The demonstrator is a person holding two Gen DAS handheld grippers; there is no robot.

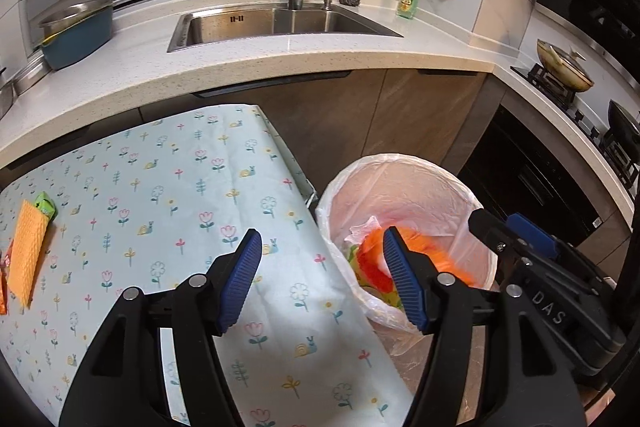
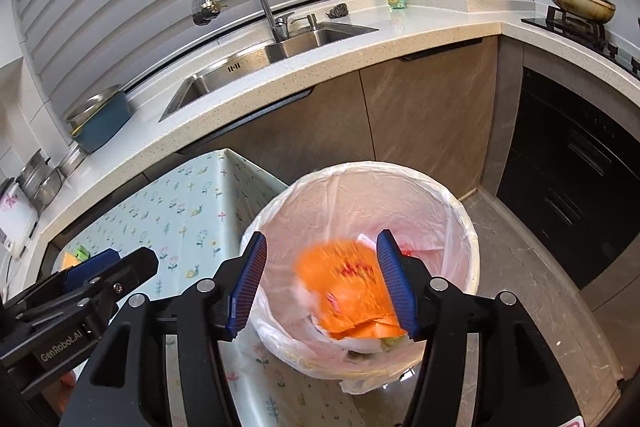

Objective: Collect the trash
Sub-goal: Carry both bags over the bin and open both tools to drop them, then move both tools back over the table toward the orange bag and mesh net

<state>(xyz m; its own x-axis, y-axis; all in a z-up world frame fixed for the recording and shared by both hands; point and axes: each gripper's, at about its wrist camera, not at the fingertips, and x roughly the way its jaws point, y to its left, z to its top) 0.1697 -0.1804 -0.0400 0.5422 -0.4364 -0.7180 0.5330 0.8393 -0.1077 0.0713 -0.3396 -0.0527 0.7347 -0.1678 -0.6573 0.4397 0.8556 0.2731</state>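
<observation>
Both sets of jaws open, nothing gripped. Orange wrapper (image 2: 344, 291) drops blurred into lined bin (image 2: 460, 211) under your right gripper (image 2: 322, 283). Remaining orange packet (image 1: 25, 251) on table (image 1: 192, 187), far left, long axis near-far; left gripper (image 1: 322, 279) nearer.

Your left gripper (image 1: 322, 247) points forward and downward, and its jaws stand apart with nothing pressed between the blue pads (image 1: 240, 279). Your right gripper (image 2: 322, 247) is just beside it on the right, tilted downward in the same way, jaws also apart, gripping nothing.
</observation>
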